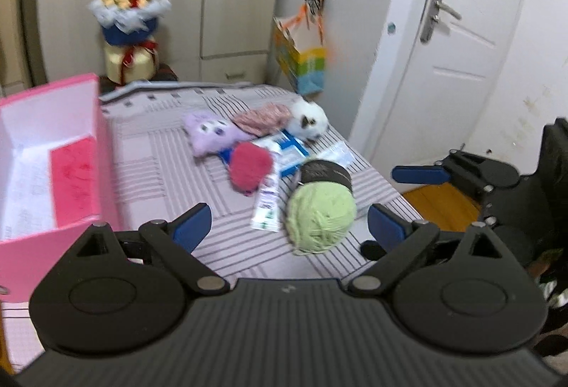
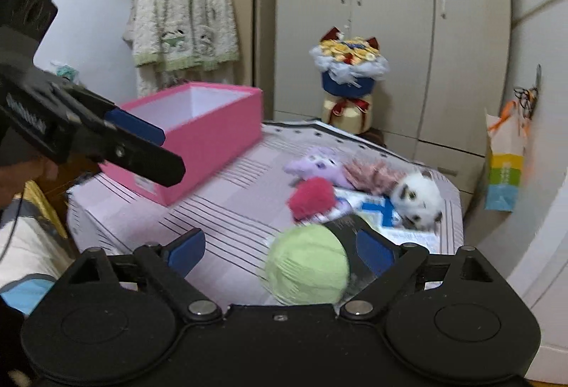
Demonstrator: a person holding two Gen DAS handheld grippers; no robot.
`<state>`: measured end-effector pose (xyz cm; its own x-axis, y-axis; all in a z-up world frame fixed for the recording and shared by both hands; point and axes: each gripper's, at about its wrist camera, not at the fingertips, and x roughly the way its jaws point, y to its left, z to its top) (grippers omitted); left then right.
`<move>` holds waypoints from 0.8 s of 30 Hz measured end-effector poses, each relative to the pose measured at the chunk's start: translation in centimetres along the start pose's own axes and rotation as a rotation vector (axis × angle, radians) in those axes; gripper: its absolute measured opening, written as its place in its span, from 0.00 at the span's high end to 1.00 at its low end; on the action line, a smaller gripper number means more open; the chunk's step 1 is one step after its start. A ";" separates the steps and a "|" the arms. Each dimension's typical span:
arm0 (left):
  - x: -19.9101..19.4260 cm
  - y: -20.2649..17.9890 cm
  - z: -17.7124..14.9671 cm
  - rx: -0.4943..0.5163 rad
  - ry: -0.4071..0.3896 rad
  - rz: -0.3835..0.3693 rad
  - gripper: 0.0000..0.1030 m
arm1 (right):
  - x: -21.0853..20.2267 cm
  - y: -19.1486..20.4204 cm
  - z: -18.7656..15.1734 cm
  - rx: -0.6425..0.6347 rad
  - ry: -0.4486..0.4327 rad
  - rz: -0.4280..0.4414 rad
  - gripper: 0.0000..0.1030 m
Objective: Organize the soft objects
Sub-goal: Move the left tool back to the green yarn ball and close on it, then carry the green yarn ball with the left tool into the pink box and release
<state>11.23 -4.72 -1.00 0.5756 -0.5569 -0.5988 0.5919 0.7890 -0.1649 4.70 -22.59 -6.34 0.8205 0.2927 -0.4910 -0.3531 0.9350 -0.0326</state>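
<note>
A green yarn ball [image 1: 321, 218] with a black label lies on the striped table; it also shows in the right wrist view [image 2: 307, 268]. Behind it lie a red pompom [image 1: 250, 167], a purple plush [image 1: 213, 135], a pink striped cloth [image 1: 262, 117] and a white plush animal [image 1: 308, 119]. My left gripper [image 1: 289, 222] is open above the table, just in front of the yarn. My right gripper [image 2: 280, 250] is open, its fingers either side of the yarn ball without touching it. An open pink box [image 1: 53, 159] stands at the left.
Flat packets and a tube [image 1: 266, 202] lie among the soft things. A flower bouquet [image 2: 349, 67] stands behind the table by the wardrobe. A paper bag [image 1: 301, 56] hangs on the wall. A white door [image 1: 451, 49] is at the right. The table edge [image 1: 383, 181] is near.
</note>
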 end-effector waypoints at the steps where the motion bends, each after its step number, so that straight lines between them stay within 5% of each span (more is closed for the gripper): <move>1: 0.8 -0.2 0.0 -0.002 0.010 -0.004 0.08 | 0.5 -0.2 -0.5 0.005 0.008 -0.008 0.08; 8: 5.4 -0.2 0.3 -0.051 0.033 -0.062 0.08 | 3.7 -2.2 -3.8 0.032 0.034 -0.072 0.03; 14: 9.7 -0.3 0.5 -0.082 0.060 -0.132 0.12 | 6.1 -2.9 -5.2 0.102 0.049 -0.025 0.02; 17: 11.1 -0.2 0.3 -0.099 0.054 -0.137 0.18 | 6.9 -3.2 -5.6 0.162 0.021 -0.010 0.02; 21: 12.6 0.2 -0.1 -0.144 0.085 -0.169 0.38 | 7.5 -3.7 -6.1 0.258 -0.026 0.021 0.02; 24: 13.1 0.0 -0.4 -0.144 0.099 -0.154 0.41 | 8.1 -4.1 -6.5 0.313 -0.030 0.038 0.02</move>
<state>18.59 -11.88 -9.14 0.4222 -0.6509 -0.6309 0.5775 0.7296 -0.3662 9.92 -25.33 -15.82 0.8242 0.3297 -0.4604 -0.2316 0.9382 0.2573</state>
